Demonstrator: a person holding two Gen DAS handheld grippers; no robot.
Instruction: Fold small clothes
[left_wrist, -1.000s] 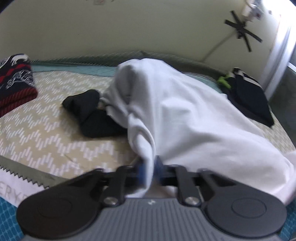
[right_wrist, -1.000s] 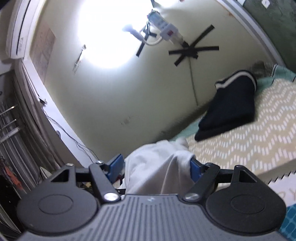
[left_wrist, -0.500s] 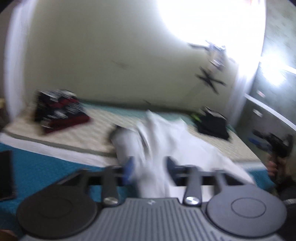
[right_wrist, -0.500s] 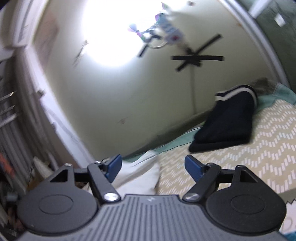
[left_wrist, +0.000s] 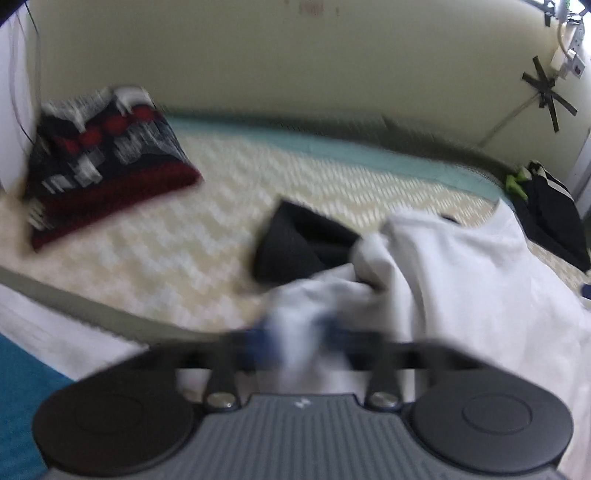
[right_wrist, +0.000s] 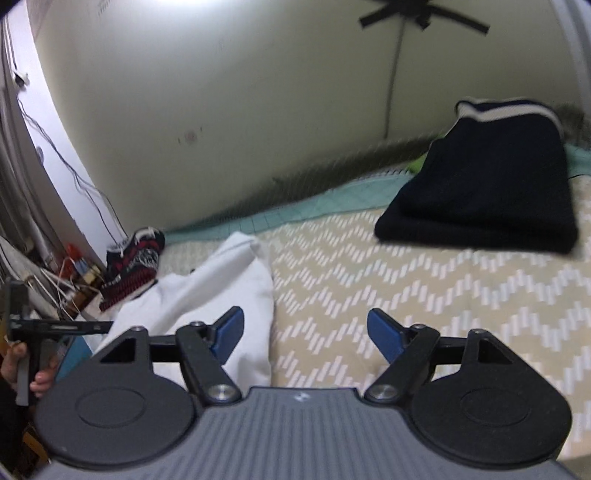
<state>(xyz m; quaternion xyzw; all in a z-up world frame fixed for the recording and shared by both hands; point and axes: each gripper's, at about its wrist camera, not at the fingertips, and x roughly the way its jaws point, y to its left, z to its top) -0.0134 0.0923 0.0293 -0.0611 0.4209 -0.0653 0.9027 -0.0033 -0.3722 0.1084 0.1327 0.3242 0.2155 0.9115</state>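
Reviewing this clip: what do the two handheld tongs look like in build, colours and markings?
Both tongs share one build. The right tongs have a ribbed grey body with a small white logo, two round black discs, black linkage arms on silver pivot bolts, and blue pads on the fingertips. The left tongs look the same, though blurred. In the right view, the left hand grips a grey handle; no sleeve is clear.

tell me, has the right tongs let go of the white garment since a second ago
Yes. The right tongs stand open over the zigzag bedspread, white garment now beside their left pad.
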